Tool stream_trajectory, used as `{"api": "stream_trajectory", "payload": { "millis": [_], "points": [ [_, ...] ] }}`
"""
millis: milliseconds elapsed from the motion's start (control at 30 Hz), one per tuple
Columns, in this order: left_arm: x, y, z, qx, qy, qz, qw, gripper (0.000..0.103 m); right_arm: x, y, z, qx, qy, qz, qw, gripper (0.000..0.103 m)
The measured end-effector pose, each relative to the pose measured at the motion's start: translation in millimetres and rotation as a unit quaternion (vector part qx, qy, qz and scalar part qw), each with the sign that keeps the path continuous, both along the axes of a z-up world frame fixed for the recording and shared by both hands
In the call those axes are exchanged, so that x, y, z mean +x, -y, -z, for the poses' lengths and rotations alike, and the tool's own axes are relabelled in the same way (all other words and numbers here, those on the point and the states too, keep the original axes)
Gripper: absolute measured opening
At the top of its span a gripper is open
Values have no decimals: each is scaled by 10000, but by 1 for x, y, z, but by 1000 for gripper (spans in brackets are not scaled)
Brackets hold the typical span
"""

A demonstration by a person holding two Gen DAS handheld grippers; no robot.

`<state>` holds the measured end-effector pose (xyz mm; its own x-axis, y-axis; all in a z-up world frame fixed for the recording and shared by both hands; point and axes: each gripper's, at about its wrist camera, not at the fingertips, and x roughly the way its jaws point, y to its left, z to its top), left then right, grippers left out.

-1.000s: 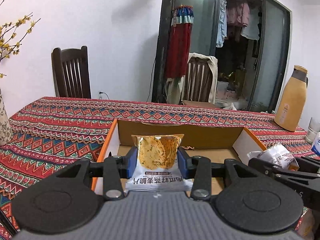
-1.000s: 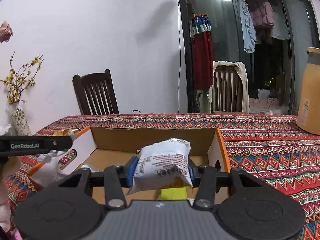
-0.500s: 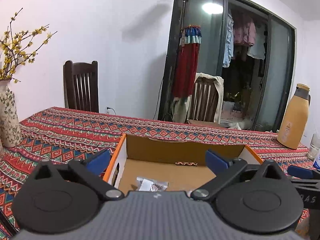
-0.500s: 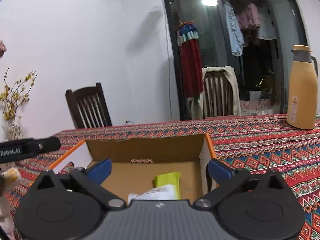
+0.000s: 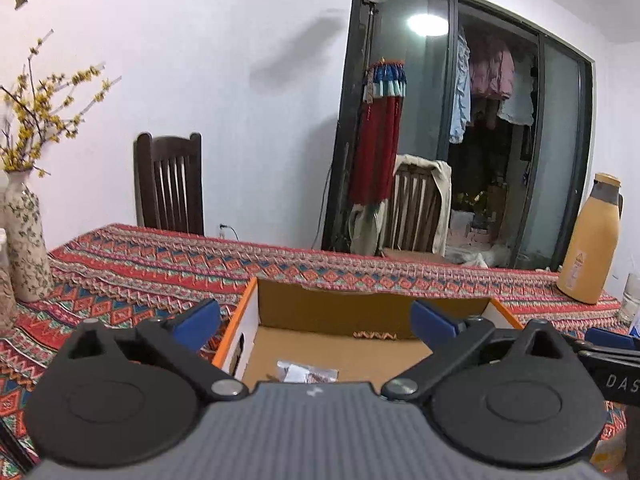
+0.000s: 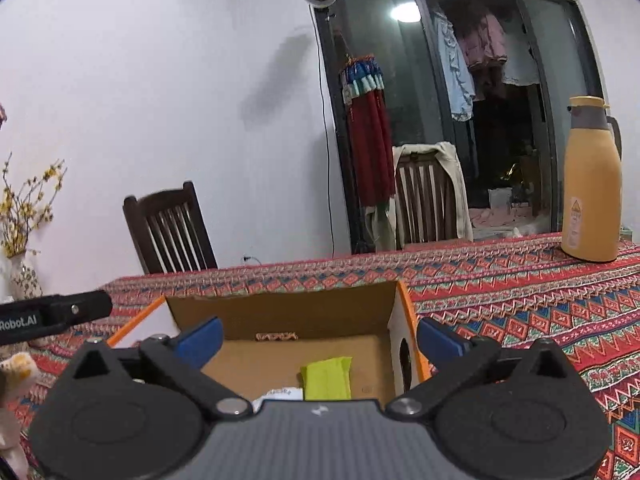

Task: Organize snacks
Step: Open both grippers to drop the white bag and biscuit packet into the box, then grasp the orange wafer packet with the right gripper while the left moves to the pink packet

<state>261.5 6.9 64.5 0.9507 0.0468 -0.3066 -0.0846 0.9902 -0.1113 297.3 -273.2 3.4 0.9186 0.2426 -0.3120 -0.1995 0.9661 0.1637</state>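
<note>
An open cardboard box (image 5: 372,312) with an orange rim sits on the patterned tablecloth in front of both grippers. My left gripper (image 5: 316,322) hangs over the box's near left part, jaws wide open and empty. A silvery snack packet (image 5: 306,372) lies on the box floor just below it. My right gripper (image 6: 318,336) hovers over the same box (image 6: 280,316), also open with nothing between its blue pads. Under it lie a lime-green packet (image 6: 327,376) and the edge of a white packet (image 6: 278,394).
A floral vase (image 5: 24,236) with yellow blossoms stands at the table's left. A tan thermos jug (image 6: 592,184) stands at the far right. Two dark wooden chairs (image 5: 170,184) sit behind the table. Another snack (image 6: 16,368) lies left of the box.
Both grippers went from shut on snack packets to wide open. The packets dropped into the box. Both views tilted upward a little, showing more wall.
</note>
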Motion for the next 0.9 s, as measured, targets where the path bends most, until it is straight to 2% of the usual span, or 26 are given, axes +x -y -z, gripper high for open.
{"api": "stream_trajectory", "payload": {
  "millis": [233,500,667,900],
  "points": [
    [-17,-2,-19,-57,124,5,9999,103,-12,-1,-15,-50,92,27,9999,103],
    [-52,-3,-25,-60,203,131,9997,103,-48,-7,-24,-202,163,-80,9996,103],
    [-79,-6,-18,-56,132,242,9996,103,-76,-13,-21,-241,79,-190,9995,103],
    [-107,-13,6,1,-105,394,9992,103,-110,-19,-1,-339,-251,-261,9988,103]
  ]
}}
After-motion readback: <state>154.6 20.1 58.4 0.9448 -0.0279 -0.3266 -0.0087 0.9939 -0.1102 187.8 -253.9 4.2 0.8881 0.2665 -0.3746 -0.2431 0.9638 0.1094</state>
